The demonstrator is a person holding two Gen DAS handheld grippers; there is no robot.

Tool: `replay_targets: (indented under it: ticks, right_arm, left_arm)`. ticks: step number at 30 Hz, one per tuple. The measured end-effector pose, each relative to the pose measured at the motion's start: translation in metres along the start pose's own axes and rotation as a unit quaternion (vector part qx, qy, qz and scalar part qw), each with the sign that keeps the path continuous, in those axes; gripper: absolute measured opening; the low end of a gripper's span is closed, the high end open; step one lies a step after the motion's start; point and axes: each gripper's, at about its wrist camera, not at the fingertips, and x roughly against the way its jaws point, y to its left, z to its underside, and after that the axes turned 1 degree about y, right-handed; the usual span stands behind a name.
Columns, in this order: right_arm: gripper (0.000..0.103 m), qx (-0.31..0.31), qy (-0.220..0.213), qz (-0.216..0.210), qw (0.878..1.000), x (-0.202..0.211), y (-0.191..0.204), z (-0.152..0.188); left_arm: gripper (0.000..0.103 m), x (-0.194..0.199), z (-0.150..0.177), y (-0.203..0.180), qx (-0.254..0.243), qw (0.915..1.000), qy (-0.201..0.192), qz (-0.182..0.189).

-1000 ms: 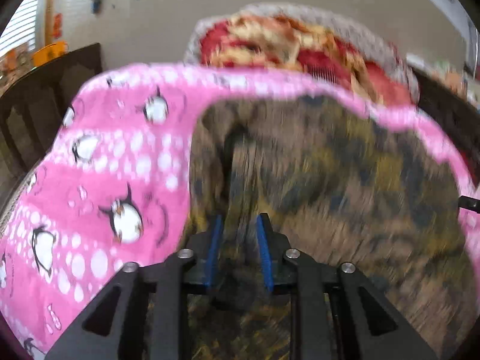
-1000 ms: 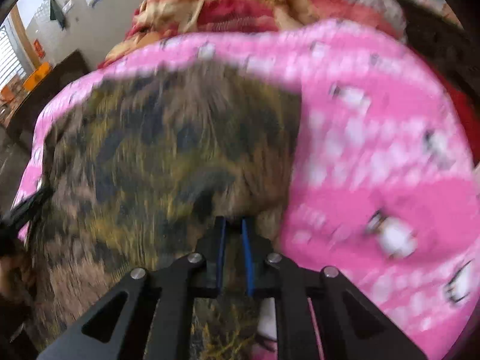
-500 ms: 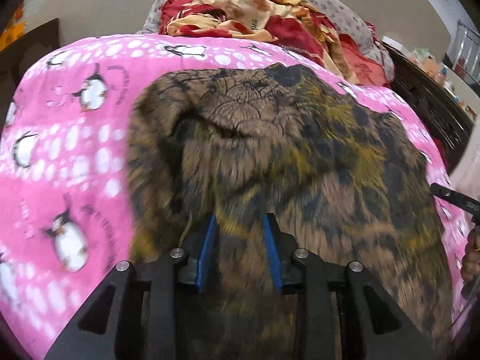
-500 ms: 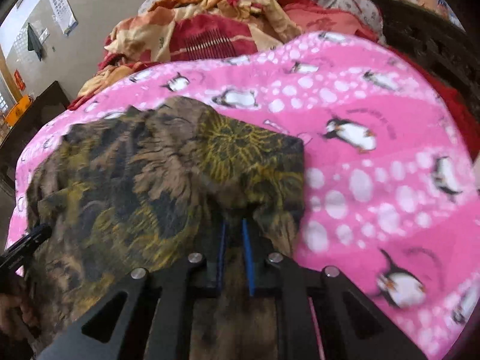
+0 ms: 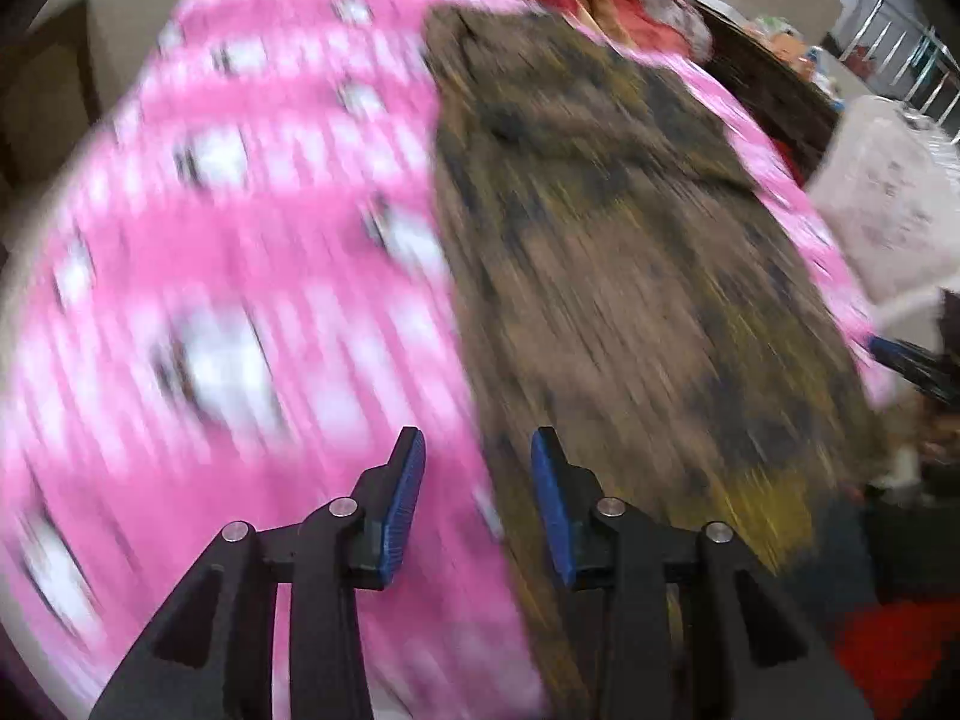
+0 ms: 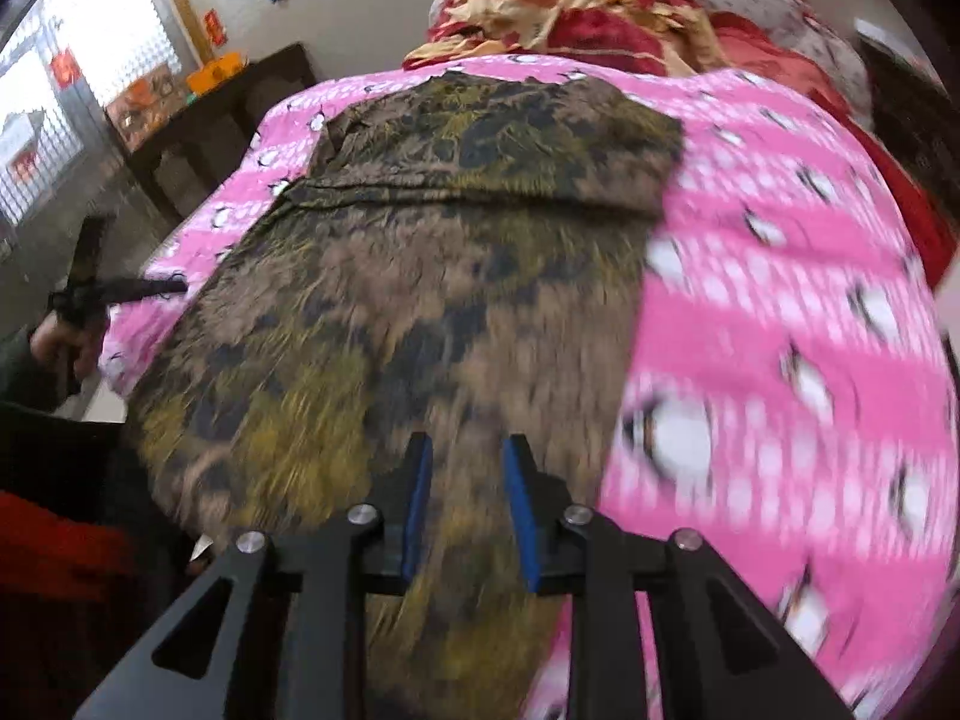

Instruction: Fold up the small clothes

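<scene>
One brown-and-yellow patterned garment (image 6: 420, 276) lay spread on the pink penguin-print blanket (image 6: 780, 276), its far end folded over itself. Both grippers had just been opening their jaws and held nothing: the right gripper (image 6: 462, 504) hung over the garment's near end, pads apart; the left gripper (image 5: 477, 492) hovered at the garment's left edge, above cloth and blanket. Red-and-orange bedding (image 6: 570, 18) was heaped beyond the blanket.
</scene>
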Motion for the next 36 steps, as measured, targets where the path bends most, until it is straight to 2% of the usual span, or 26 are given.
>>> replay_targets:
  ticks: [2, 4, 6, 9, 13, 17, 20, 23, 26, 30, 34, 36]
  right_arm:
    - [0.026, -0.023, -0.009, -0.002, 1.0, 0.004, -0.004, 0.017]
    - [0.027, -0.05, -0.014, 0.004, 0.999, 0.007, -0.01, 0.035]
    - [0.03, -0.064, -0.026, 0.012, 0.998, 0.01, -0.015, 0.047]
    - [0.042, -0.08, -0.045, 0.015, 0.996, 0.014, -0.021, 0.059]
    - [0.044, -0.083, -0.046, 0.016, 0.995, 0.017, -0.026, 0.072]
    - [0.044, -0.083, -0.042, 0.008, 0.996, 0.017, -0.028, 0.083]
    - [0.044, -0.086, -0.042, -0.014, 0.995, 0.014, -0.03, 0.093]
    - [0.044, -0.091, -0.051, -0.031, 0.994, 0.01, -0.033, 0.097]
    - [0.046, -0.091, -0.068, -0.07, 0.991, 0.004, -0.035, 0.093]
    - [0.046, -0.107, -0.092, -0.122, 0.982, -0.007, -0.042, 0.086]
    - [0.046, -0.114, -0.086, -0.167, 0.976, -0.012, -0.044, 0.087]
    - [0.041, -0.11, -0.079, -0.179, 0.975, -0.013, -0.043, 0.089]
  left_arm:
    - [0.016, -0.005, 0.026, -0.007, 0.0, 0.9989, 0.034, 0.031]
    - [0.019, -0.001, 0.049, -0.015, -0.018, 0.9991, 0.017, 0.036]
    - [0.02, 0.002, 0.06, -0.013, 0.008, 0.9976, 0.013, 0.067]
    - [0.02, 0.001, 0.06, -0.005, 0.026, 0.9951, 0.007, 0.096]
    - [0.02, -0.007, 0.049, 0.001, 0.037, 0.9922, -0.003, 0.119]
    - [0.02, -0.01, 0.045, -0.011, 0.017, 0.992, -0.006, 0.125]
    - [0.02, -0.01, 0.046, -0.017, 0.003, 0.9925, -0.008, 0.122]
    - [0.02, -0.01, 0.045, -0.011, 0.014, 0.9922, -0.014, 0.123]
    - [0.02, -0.012, 0.044, -0.016, 0.004, 0.9932, -0.018, 0.115]
    - [0.02, -0.011, 0.045, -0.021, -0.004, 0.9921, -0.013, 0.125]
    - [0.02, -0.012, 0.047, -0.017, -0.001, 0.9912, -0.008, 0.132]
    - [0.02, -0.015, 0.047, -0.016, 0.007, 0.9908, -0.011, 0.135]
